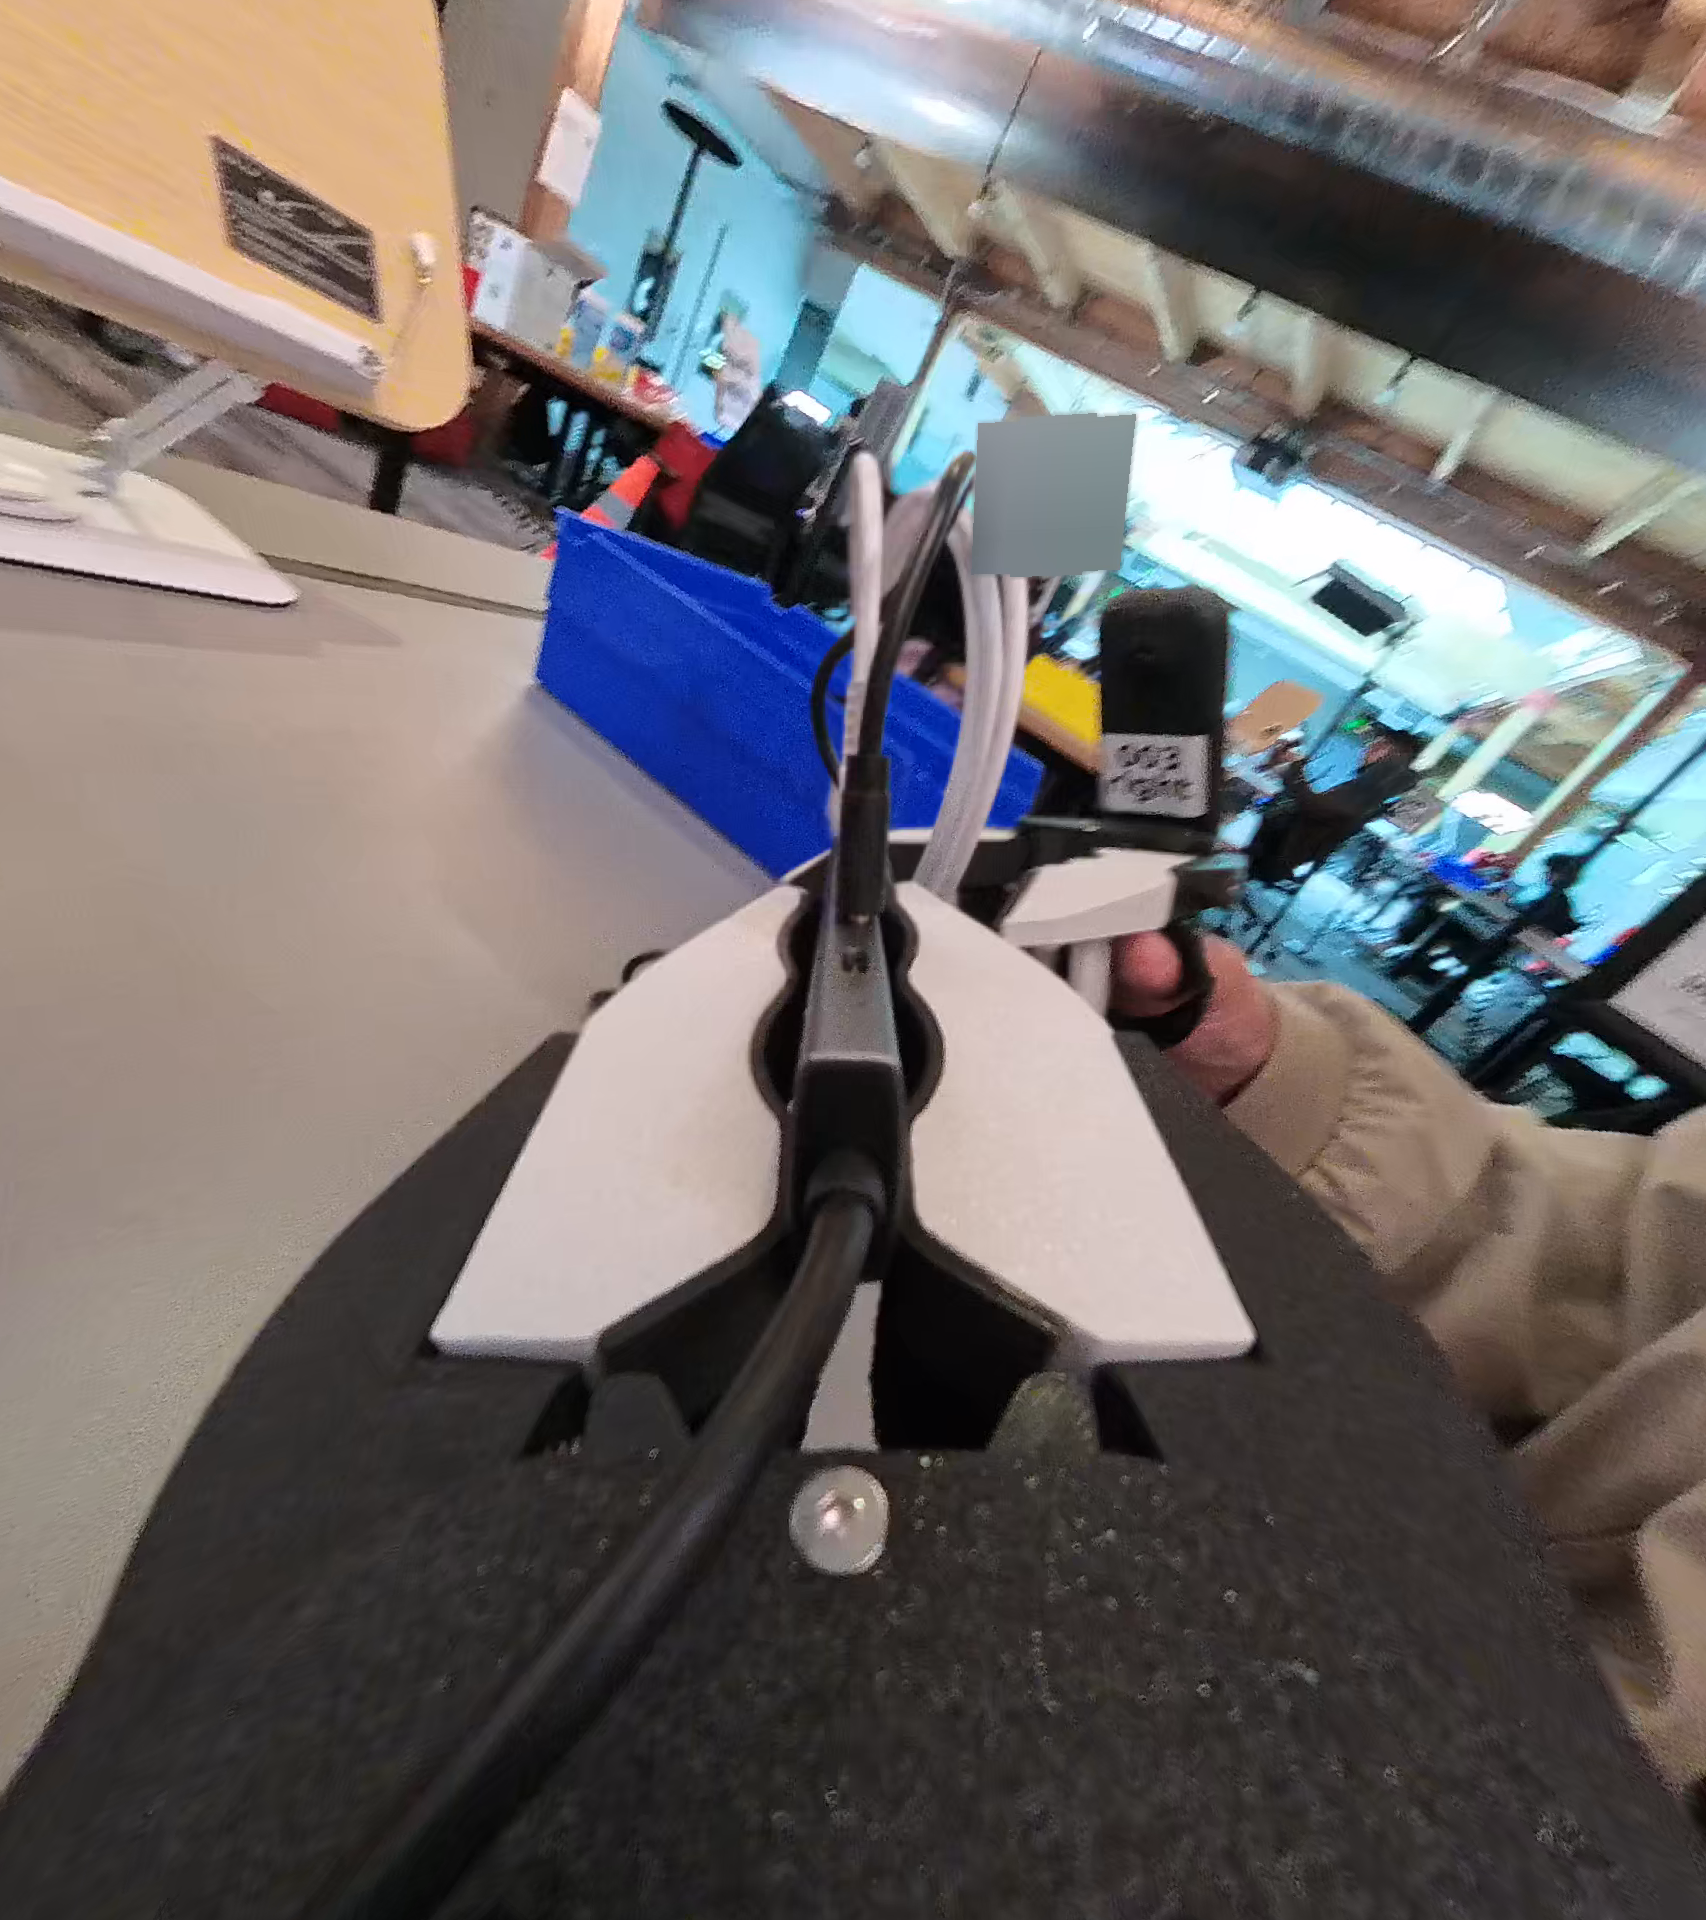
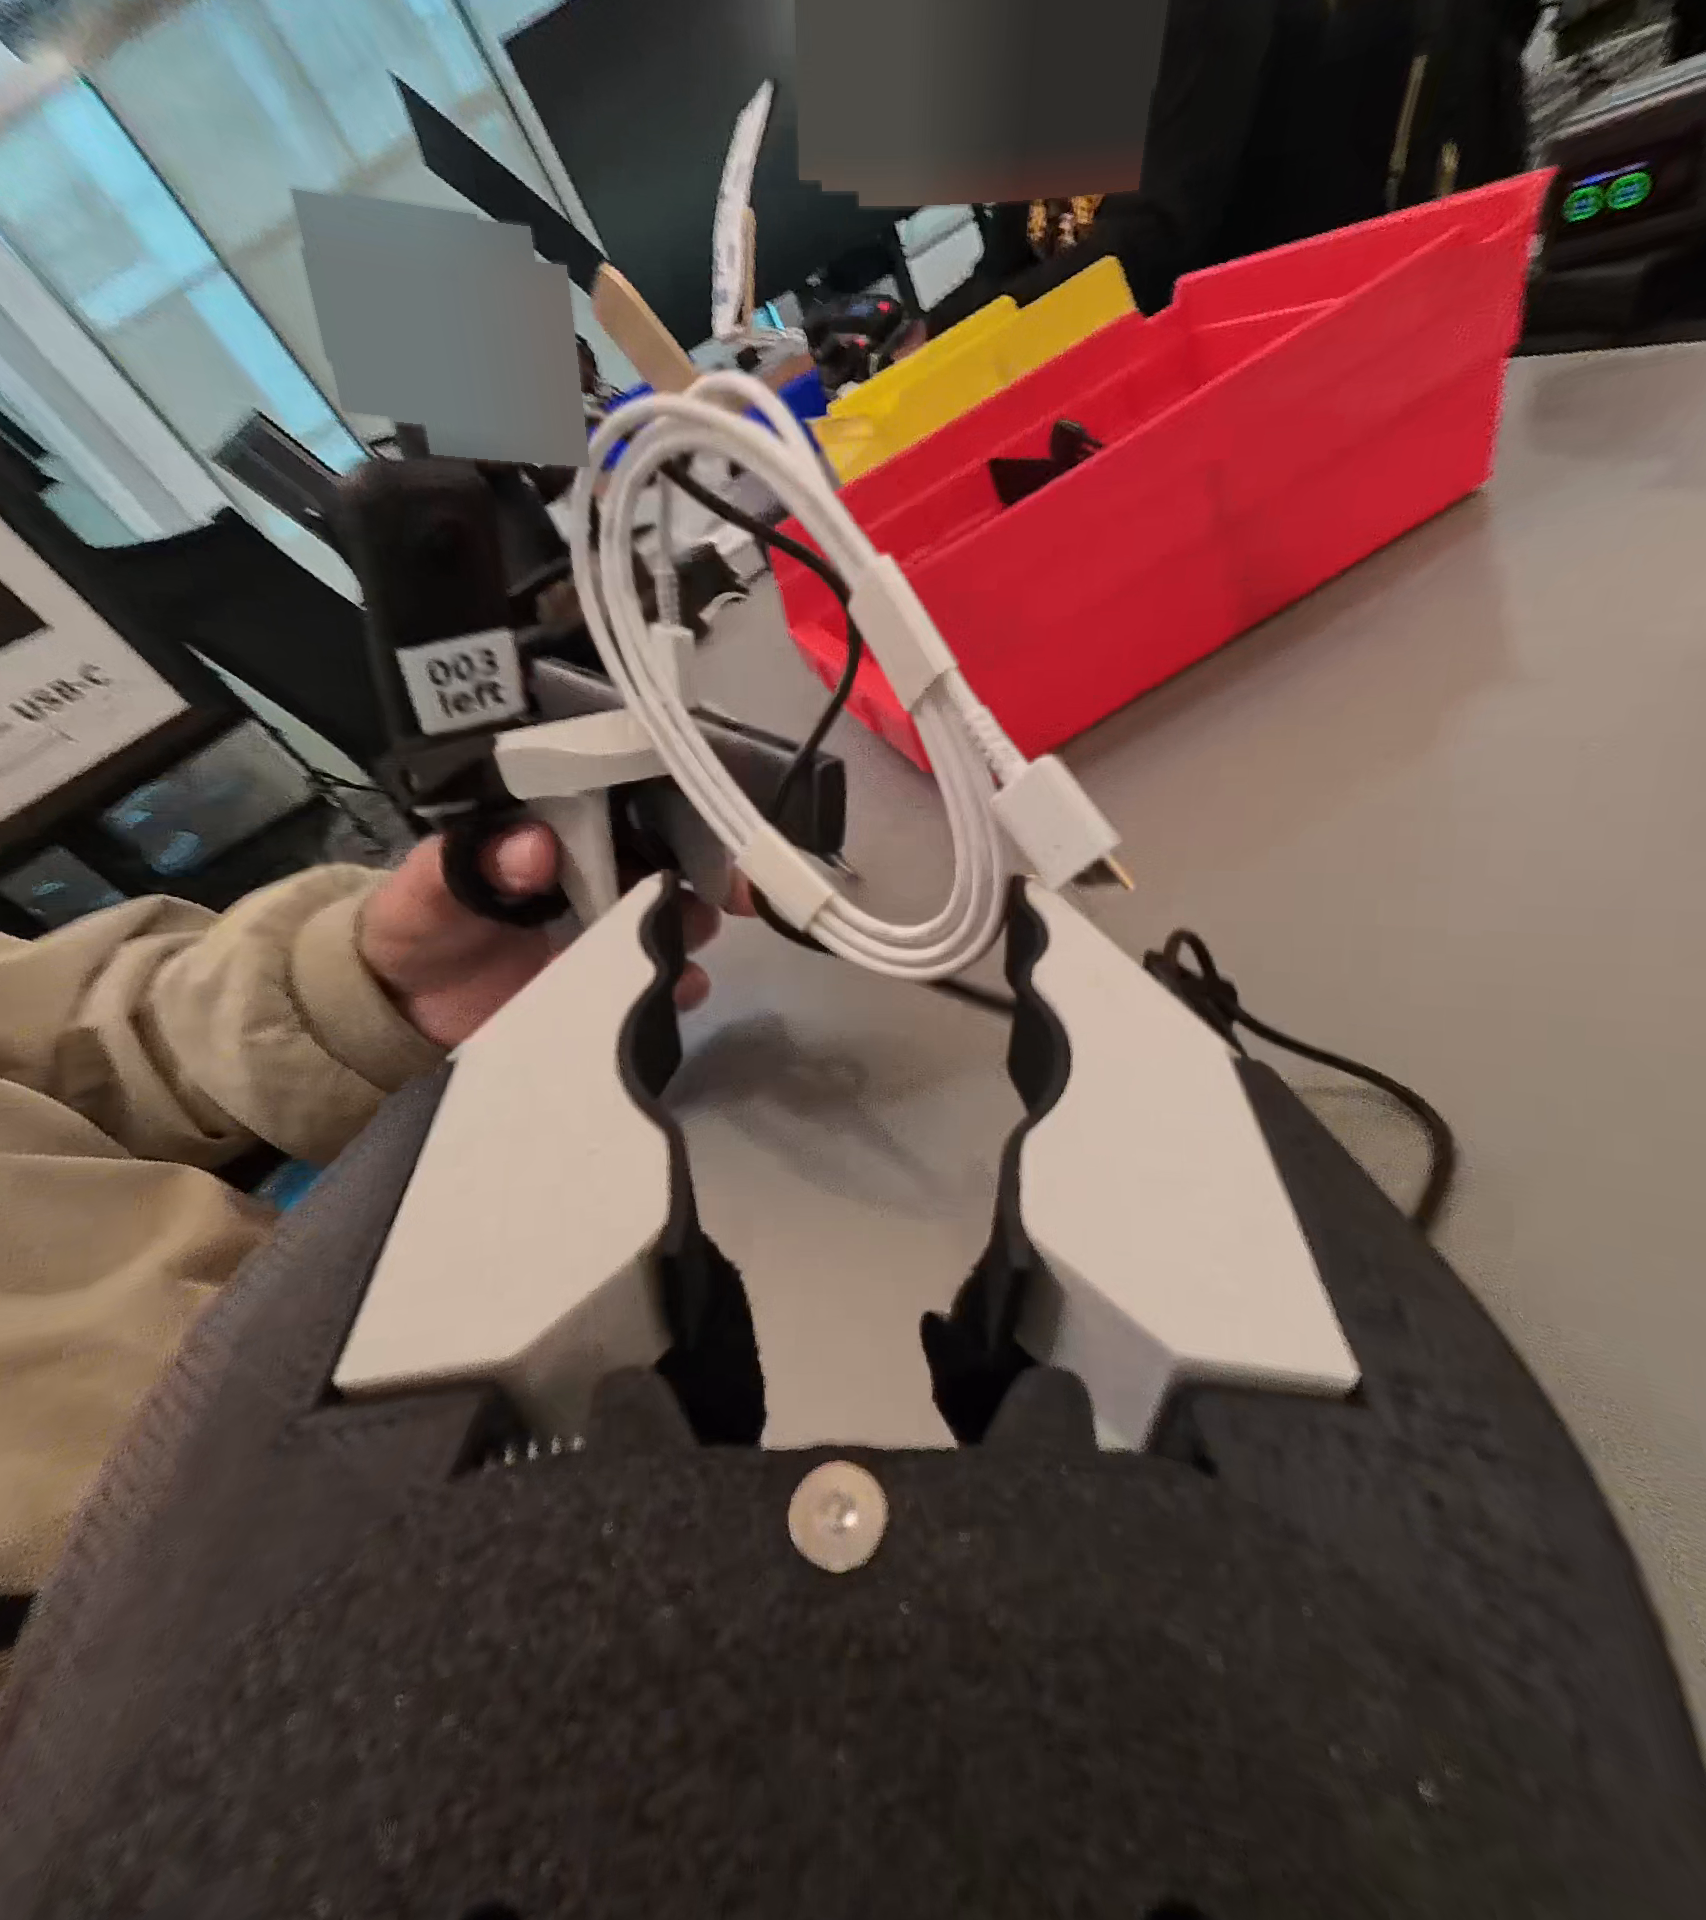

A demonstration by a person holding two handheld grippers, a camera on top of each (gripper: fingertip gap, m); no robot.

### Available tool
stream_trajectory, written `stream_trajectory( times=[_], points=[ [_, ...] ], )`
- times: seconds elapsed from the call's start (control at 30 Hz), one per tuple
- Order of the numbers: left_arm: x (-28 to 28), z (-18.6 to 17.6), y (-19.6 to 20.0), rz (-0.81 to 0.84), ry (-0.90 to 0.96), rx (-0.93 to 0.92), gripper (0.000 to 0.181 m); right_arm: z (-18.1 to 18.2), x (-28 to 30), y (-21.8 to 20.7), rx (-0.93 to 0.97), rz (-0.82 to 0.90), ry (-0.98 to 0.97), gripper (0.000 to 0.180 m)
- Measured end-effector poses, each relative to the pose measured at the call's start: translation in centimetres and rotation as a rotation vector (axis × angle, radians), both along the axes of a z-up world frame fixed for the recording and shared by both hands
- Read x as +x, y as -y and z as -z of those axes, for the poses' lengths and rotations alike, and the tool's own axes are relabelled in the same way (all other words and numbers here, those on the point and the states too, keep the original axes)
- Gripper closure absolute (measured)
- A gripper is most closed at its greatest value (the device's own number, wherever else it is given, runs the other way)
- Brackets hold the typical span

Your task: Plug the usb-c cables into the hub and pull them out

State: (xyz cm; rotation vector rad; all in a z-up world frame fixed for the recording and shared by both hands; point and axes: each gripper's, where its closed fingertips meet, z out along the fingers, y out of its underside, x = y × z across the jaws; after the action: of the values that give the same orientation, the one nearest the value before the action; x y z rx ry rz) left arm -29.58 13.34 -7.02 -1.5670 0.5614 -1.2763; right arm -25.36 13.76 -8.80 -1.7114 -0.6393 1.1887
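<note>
My left gripper (image 1: pixel 854 914) is shut on a dark grey hub (image 1: pixel 849 1029), held edge-on above the table. The hub's own black cable (image 1: pixel 724 1455) runs back toward the camera. A black plug (image 1: pixel 861 831) sits in the hub's far end. A coiled white USB-C cable (image 1: pixel 984 707) hangs just beyond it. In the right wrist view my right gripper (image 2: pixel 844 914) is open, and the white coil (image 2: pixel 641 675) hangs in front of its fingertips, its white plug (image 2: pixel 1046 821) free. The left gripper (image 2: pixel 579 758) with the hub (image 2: pixel 724 758) is behind the coil.
A blue bin (image 1: pixel 683 675) stands on the grey table (image 1: pixel 205 935) ahead of the left gripper. A red bin (image 2: pixel 1244 520) and a yellow bin (image 2: pixel 984 353) stand at the far right. A white stand base (image 1: pixel 101 520) is at the left. A black cable (image 2: pixel 1348 1081) trails on the table. The left gripper's tips are roughly 6 cm from the right gripper's.
</note>
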Motion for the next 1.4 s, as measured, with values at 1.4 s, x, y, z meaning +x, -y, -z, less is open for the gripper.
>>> stream_trajectory(
  times=[1.4],
  points=[
    [0.2,-1.7,5.1,0.270,0.076,0.057,0.157,-26.4,22.1,-11.5,0.225,0.214,-0.189,0.169]
  ],
)
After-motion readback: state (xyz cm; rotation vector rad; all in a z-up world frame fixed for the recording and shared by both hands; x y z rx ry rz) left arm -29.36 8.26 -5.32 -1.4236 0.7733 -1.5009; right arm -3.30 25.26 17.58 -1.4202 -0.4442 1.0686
